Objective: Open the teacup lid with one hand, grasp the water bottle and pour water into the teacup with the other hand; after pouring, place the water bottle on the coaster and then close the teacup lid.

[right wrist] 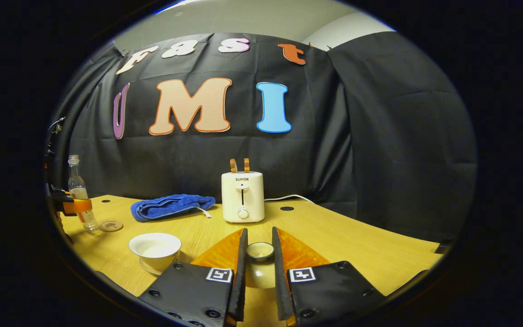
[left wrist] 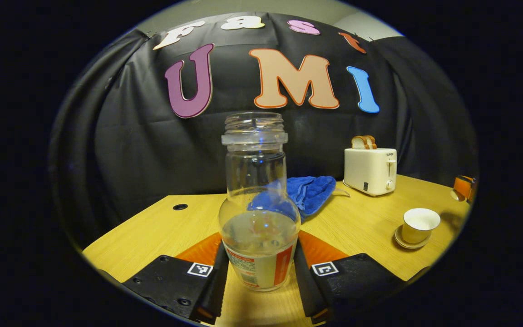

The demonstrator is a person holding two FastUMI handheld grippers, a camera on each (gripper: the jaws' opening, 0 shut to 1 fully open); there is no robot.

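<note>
A clear glass water bottle (left wrist: 256, 181), uncapped and about a third full, stands upright between the fingers of my left gripper (left wrist: 260, 254), which is shut on its labelled lower body. In the right gripper view the same bottle (right wrist: 78, 193) is at the far left, just beside a small round coaster (right wrist: 110, 225). The white teacup (left wrist: 419, 225) sits open on its saucer; it is also near the front left (right wrist: 155, 249). My right gripper (right wrist: 259, 240) is shut on the teacup lid (right wrist: 260, 251), held to the right of the cup above the table.
A white toaster (right wrist: 242, 196) with bread slices stands at the back of the wooden table (right wrist: 357, 245), with a crumpled blue towel (right wrist: 170, 205) to its left. The same toaster (left wrist: 370, 170) and towel (left wrist: 311, 193) lie beyond the bottle. Black cloth walls off the back.
</note>
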